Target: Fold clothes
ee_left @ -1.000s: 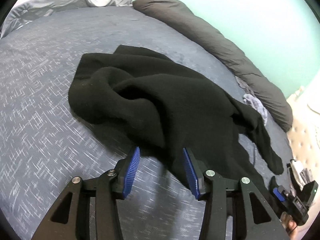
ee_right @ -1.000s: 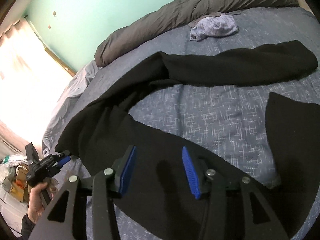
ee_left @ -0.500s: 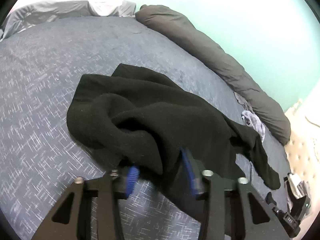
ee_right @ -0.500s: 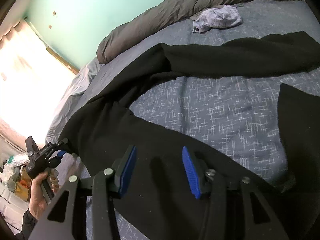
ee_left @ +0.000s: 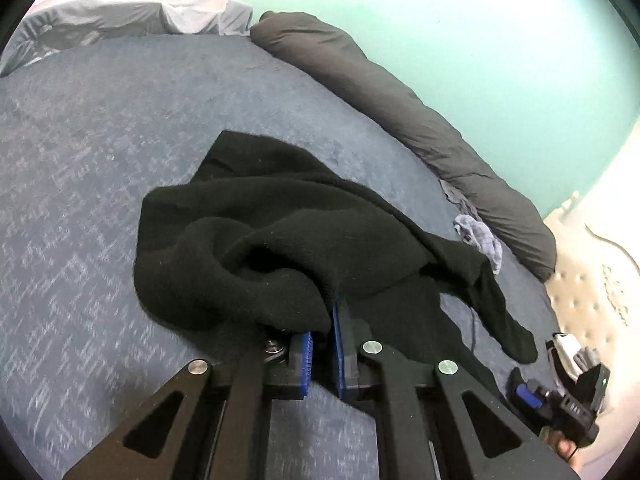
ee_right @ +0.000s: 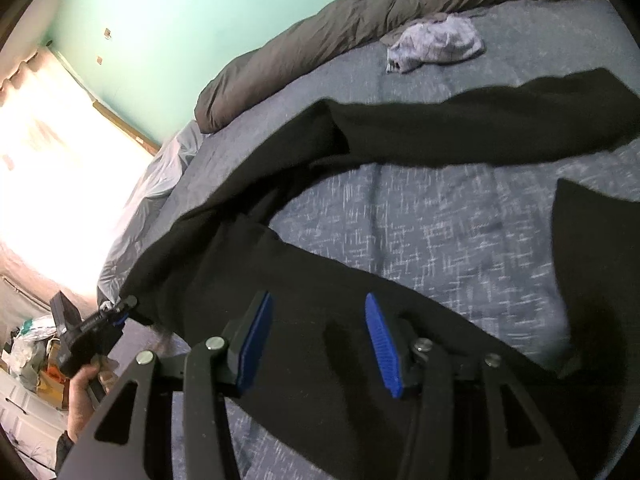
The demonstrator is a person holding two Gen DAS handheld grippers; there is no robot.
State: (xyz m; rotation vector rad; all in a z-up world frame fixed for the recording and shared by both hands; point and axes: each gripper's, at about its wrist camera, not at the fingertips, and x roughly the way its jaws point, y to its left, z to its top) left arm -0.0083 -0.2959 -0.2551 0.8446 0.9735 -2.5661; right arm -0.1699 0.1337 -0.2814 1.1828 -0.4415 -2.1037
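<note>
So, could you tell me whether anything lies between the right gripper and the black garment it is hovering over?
Nothing visible does. The right gripper is open with the black garment directly beneath its fingers, no other item between. The small grey cloth lies far off by the grey duvet. The left gripper has just been closing on the garment's edge.

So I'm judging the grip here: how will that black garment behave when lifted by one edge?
The black garment will likely droop; it lies in soft rumpled folds. It looks thick, so probably heavyish. The left gripper has just closed on its edge, and the fuzzy fabric should hold; the right gripper hangs open.
</note>
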